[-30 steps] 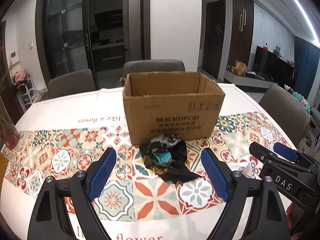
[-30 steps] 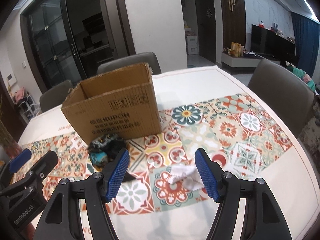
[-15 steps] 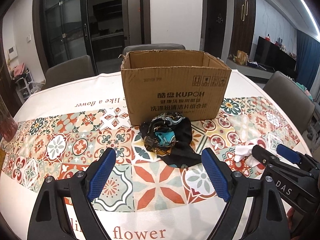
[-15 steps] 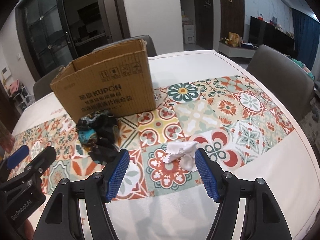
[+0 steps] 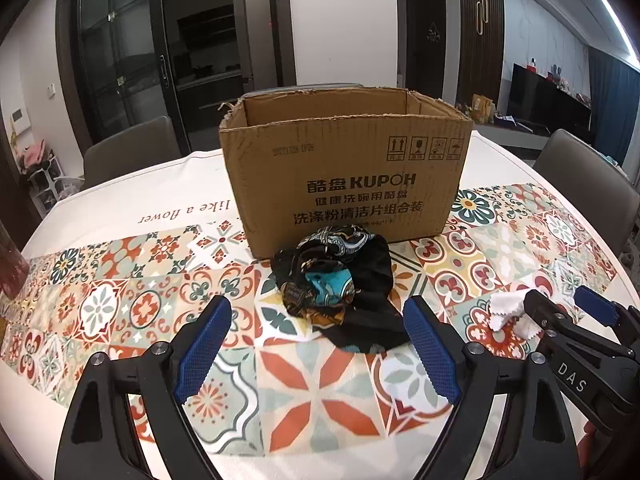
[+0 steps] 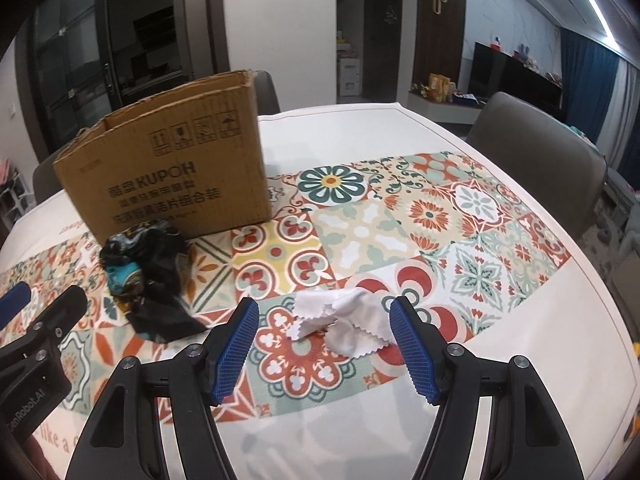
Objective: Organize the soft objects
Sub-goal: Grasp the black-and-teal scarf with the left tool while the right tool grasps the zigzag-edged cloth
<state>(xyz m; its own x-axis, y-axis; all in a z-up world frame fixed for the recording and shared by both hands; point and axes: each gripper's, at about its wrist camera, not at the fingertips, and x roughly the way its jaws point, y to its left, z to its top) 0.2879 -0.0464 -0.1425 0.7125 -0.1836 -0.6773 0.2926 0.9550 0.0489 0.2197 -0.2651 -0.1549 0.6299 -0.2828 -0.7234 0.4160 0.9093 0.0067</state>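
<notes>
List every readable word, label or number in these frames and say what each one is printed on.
"KUPOH": cardboard box, front.
Chinese lines beneath it, and the date stamp: too blurred to quote safely.
Four handling pictograms, box's upper right.
"like a flower", upside down: tablecloth.
"DAS": right claw.
"GenRobot.AI", partly cut off: left claw.

A white desk [image 5: 132, 196] wears a cloth [image 5: 132, 304] with bright flower tiles. An open brown box [image 5: 344, 176] stands on it. A crumpled dark scarf [image 5: 340, 288] lies touching the box's front. A small white cloth [image 6: 340, 320] lies right of the box, well apart.
</notes>
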